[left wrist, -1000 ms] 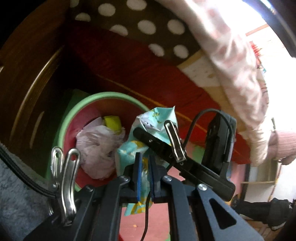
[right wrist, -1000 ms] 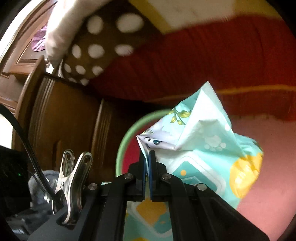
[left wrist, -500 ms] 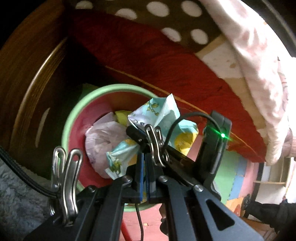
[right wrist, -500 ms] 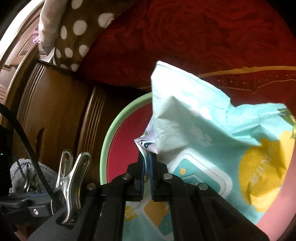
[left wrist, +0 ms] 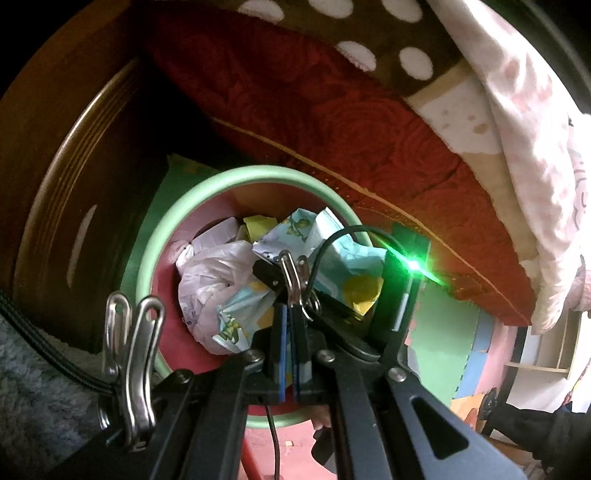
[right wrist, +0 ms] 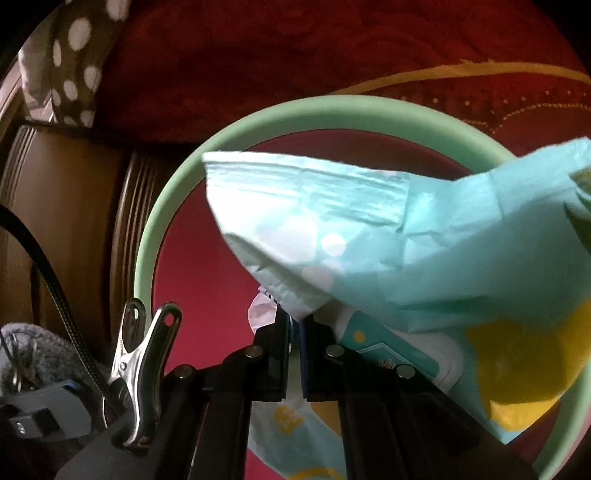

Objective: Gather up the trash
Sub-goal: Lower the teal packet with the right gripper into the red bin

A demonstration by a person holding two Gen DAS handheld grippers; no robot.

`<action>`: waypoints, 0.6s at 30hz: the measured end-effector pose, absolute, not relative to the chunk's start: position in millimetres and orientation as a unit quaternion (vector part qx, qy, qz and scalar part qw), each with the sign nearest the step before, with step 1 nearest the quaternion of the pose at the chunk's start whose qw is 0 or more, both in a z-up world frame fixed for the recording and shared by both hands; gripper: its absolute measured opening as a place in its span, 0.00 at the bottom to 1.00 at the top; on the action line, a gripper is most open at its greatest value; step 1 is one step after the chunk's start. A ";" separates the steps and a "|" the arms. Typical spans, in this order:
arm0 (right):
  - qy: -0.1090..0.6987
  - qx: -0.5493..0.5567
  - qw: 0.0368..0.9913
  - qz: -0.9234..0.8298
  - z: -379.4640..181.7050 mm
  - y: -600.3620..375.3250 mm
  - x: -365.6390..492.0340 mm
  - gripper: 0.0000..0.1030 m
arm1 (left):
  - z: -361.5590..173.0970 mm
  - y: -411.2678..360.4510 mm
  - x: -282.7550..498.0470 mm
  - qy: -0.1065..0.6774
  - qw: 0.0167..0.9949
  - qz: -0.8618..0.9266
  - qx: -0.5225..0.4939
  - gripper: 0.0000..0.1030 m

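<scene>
A round bin with a pale green rim and red inside stands on the floor. In it lie a crumpled white plastic bag and a yellow scrap. My right gripper is shut on a teal and yellow printed wrapper, which hangs inside the bin's rim. The left wrist view shows the same wrapper over the white bag, with the right gripper reaching in from the right. My left gripper is shut with nothing in it, just above the bin's near side.
A dark wooden cabinet stands left of the bin. A red bedspread with a dotted brown blanket hangs behind it. Coloured foam mats cover the floor to the right. A grey fluffy sleeve is at lower left.
Both grippers have sunk toward the bin. The wrapper went from above the rim down into the bin's mouth, close over the white bag. Both jaws stayed shut.
</scene>
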State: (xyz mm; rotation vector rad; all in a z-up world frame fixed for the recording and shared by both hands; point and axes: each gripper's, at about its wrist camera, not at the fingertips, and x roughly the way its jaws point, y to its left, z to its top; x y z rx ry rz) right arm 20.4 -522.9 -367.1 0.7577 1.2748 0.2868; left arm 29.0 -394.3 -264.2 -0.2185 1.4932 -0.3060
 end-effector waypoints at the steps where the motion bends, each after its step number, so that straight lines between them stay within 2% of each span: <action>1: 0.580 0.342 0.728 0.128 -367.3 -522.7 20.7 0.05 | -264.4 -393.9 29.3 0.676 0.717 -0.139 -0.100 0.00; 18: 0.642 0.311 0.699 0.056 -388.8 -532.0 14.9 0.04 | -292.2 -391.2 36.0 0.708 0.686 -0.113 -0.123 0.01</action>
